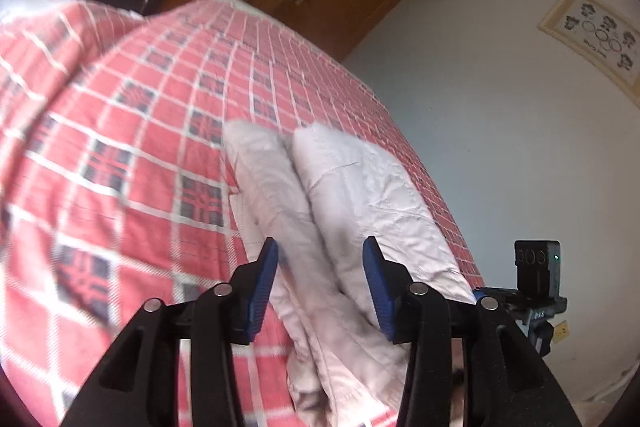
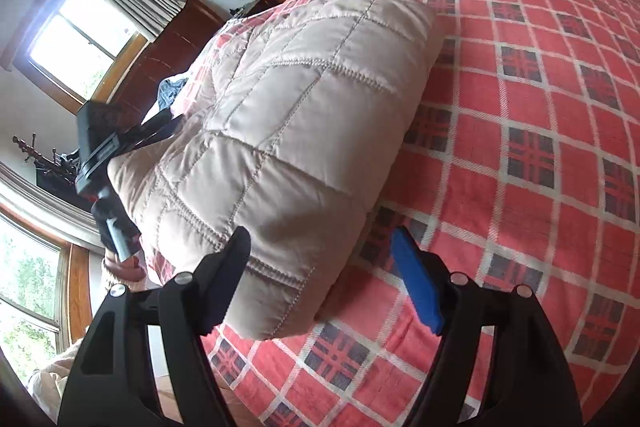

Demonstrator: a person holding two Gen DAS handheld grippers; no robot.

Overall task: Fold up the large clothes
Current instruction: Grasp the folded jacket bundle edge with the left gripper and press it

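A folded quilted beige garment (image 2: 288, 147) lies on a bed covered with a red plaid blanket (image 2: 540, 147), near its edge. Left gripper (image 1: 320, 279): jaws spread wide, nothing held, poised just over the garment's (image 1: 340, 211) doubled layers. Right gripper (image 2: 320, 279): jaws likewise wide apart, empty, its dark finger (image 2: 228, 279) just beside the garment's near corner.

Pale quilted jacket (image 2: 288, 131), folded into thick bundle, lying on bed
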